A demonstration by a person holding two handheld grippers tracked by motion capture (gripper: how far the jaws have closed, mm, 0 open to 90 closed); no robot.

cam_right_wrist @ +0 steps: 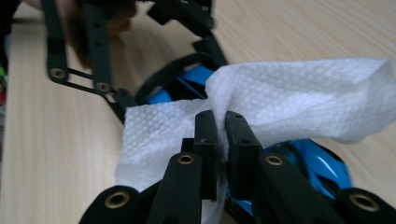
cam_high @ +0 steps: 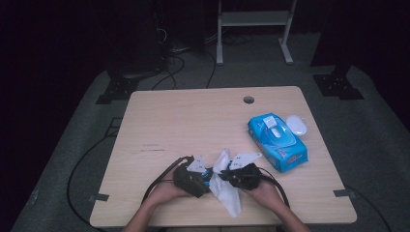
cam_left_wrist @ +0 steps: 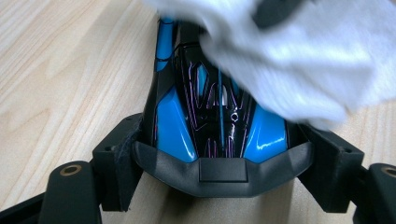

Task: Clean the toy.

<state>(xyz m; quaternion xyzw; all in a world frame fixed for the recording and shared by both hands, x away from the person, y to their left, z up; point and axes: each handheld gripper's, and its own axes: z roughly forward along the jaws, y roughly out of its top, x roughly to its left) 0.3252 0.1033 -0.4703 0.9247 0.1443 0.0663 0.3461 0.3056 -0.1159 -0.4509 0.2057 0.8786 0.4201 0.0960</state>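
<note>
A: What was the left gripper (cam_high: pixel 205 180) doing near the front edge of the wooden table (cam_high: pixel 193 121)?

B: Acting as a vice. Its 2 jaws were clamped on the sides of a blue-and-black toy car (cam_left_wrist: pixel 215 121), pads pressed against the body, so the glossy top faced out where it could be reached.

A: And the right gripper (cam_high: pixel 223 178)?

B: Its jaws were pinched tight on a white wet wipe (cam_right_wrist: pixel 289 100) — the textured sheet was squeezed between the 2 tips and draped over the car. In the left gripper view the wipe showed as a blur across the far part of the car, which I'd read as wiping in progress.

A: Why hold the wipe by a fold?

B: Probably so a loose pad of cloth trailed over the surface rather than hard plastic tips.

A: Where did the wipe come from?

B: Likely the blue wipe pack (cam_high: pixel 277 140) lying well apart on the right side of the table, flap up, with a small white lid-like thing (cam_high: pixel 297 124) just beside it — I couldn't tell what that was.
</note>
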